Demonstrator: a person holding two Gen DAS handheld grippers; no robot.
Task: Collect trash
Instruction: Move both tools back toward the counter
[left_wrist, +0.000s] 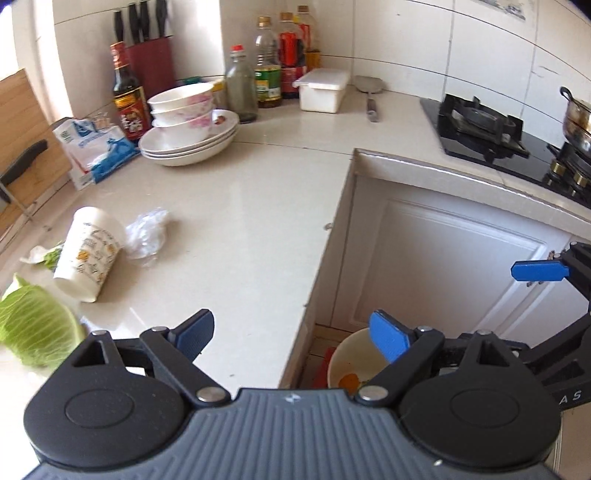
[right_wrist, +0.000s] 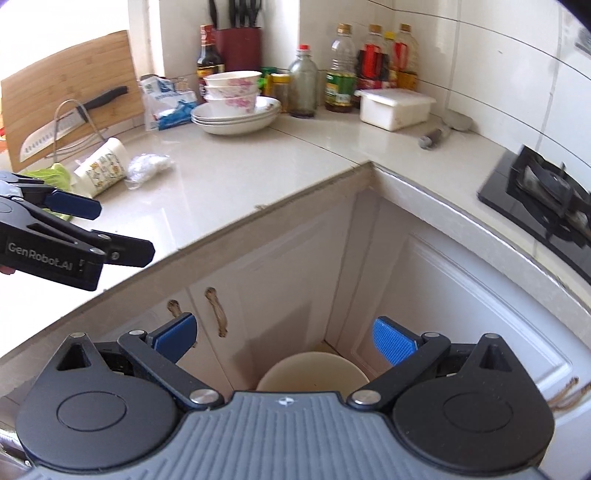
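On the pale counter lies a tipped paper cup (left_wrist: 88, 254) (right_wrist: 101, 170) with printed drawings. A crumpled clear plastic wrap (left_wrist: 147, 236) (right_wrist: 147, 166) sits right beside it. Green cabbage leaves (left_wrist: 37, 325) (right_wrist: 55, 173) lie at the counter's left end. A cream bin (left_wrist: 354, 365) (right_wrist: 314, 369) stands on the floor in the cabinet corner, with orange peel inside. My left gripper (left_wrist: 291, 336) (right_wrist: 110, 229) hovers open and empty over the counter edge, right of the cup. My right gripper (right_wrist: 284, 339) hangs open and empty above the bin; one of its blue fingers (left_wrist: 539, 271) shows in the left wrist view.
Stacked bowls on plates (left_wrist: 188, 129), sauce and oil bottles (left_wrist: 267, 66), a knife block (left_wrist: 151, 55), a white lidded box (left_wrist: 321, 88) and a spatula (left_wrist: 369, 92) line the back. A cutting board with a knife (right_wrist: 70, 92) leans at left. A gas hob (left_wrist: 480, 125) with a pot (left_wrist: 576, 118) lies right.
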